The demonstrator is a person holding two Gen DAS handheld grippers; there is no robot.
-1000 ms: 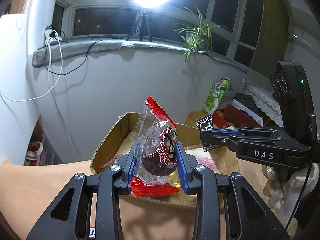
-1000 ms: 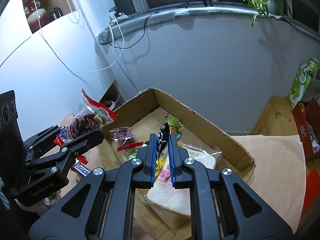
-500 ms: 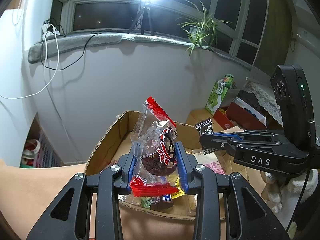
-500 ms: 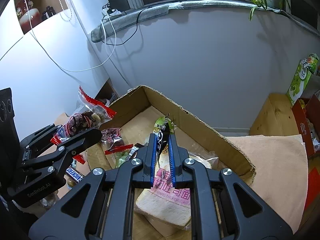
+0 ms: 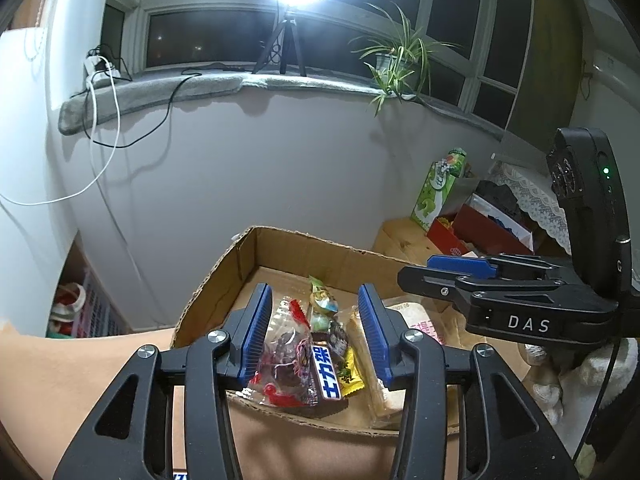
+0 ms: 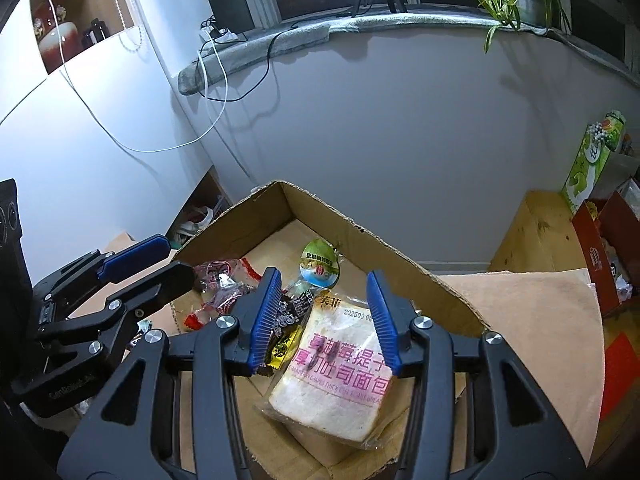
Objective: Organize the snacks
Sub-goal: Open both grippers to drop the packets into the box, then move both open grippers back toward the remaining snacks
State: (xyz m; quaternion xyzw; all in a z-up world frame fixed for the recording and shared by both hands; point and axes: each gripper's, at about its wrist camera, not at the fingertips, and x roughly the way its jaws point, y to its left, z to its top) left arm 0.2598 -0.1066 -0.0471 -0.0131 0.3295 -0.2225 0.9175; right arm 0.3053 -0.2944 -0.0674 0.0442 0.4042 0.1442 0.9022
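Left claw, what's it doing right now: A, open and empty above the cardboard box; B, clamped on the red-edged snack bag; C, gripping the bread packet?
A: the left claw stands wide open with nothing between its fingers, over the cardboard box where snacks lie.

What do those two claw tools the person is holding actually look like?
Both are matte black plastic frames with silver bolts. The left gripper and right gripper have ribbed blue pads inside each finger. White "DAS" lettering marks the right one's side, with a small green light and a thin black cable.
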